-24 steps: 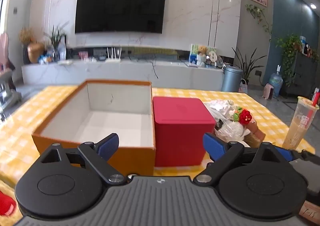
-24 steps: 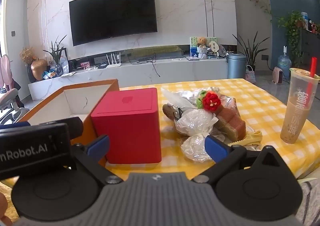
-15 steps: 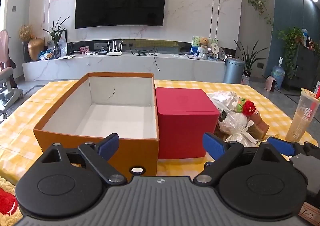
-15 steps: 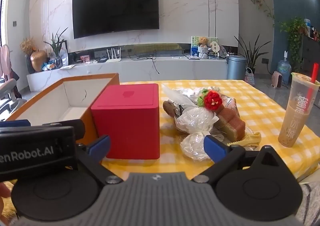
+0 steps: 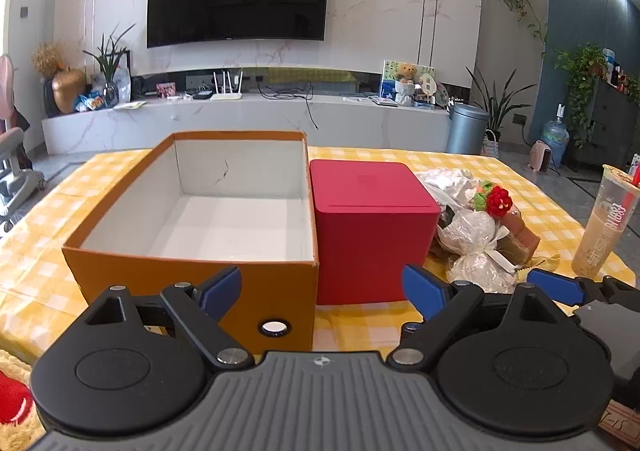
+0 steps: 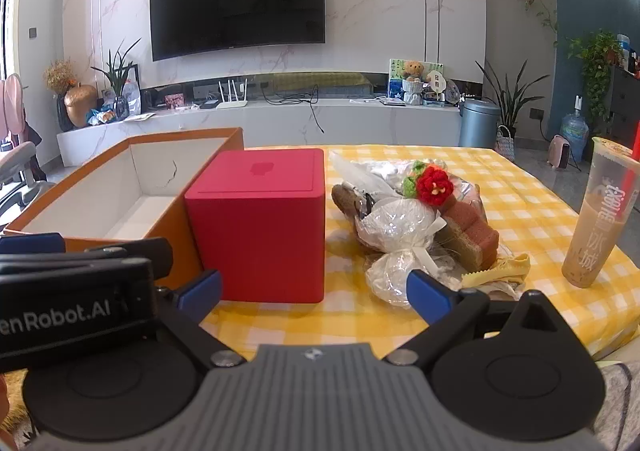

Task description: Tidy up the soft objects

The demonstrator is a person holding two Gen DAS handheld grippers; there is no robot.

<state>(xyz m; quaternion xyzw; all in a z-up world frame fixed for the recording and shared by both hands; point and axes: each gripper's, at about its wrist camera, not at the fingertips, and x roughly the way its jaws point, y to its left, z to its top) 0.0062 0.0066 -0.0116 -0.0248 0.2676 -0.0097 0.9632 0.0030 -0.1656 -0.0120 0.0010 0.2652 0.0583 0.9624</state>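
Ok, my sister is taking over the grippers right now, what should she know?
Left gripper: open, holding nothing, in front of the orange box.
Right gripper: open, holding nothing, in front of the red box.
The soft things (wrapped bundles, crochet flower, sponge) sit in a pile on the yellow checked table, right of the red box. A milk tea cup stands further right.
Done: nothing yet; the orange box has nothing in it.
Left: probably to move the pile into the orange box.

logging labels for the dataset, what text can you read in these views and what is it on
"enRobot.AI": white, cut off at the edge, on the left gripper body, seen from the right wrist.
"冰城": on the cup, reading downward; the print above is too blurred.
TV badge: too small.
Shelf card: too small.
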